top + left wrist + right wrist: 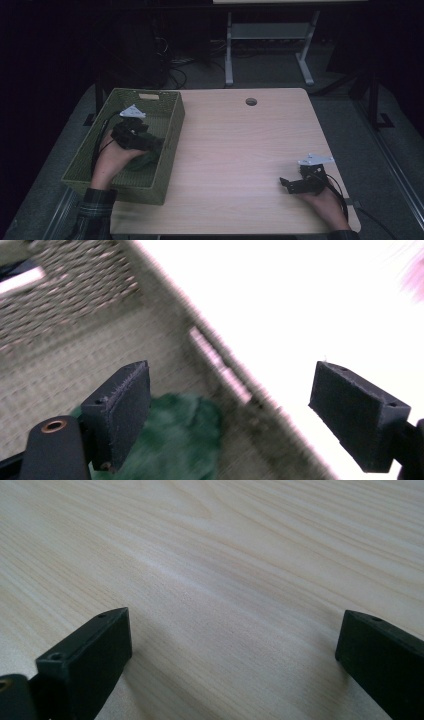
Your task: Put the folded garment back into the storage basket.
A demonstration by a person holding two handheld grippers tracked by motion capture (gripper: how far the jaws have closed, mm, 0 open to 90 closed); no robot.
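One green basket (165,120), one green cloth (175,440) inside it, one table (240,150), two grippers, two hands

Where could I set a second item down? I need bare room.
The pale wooden table lies bare between the green woven basket and the right gripper. The basket is crowded: green cloth under the open left gripper.

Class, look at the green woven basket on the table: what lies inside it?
Inside the basket lies a dark green cloth on its floor, below the open left gripper. The hand and gripper cover part of the floor.
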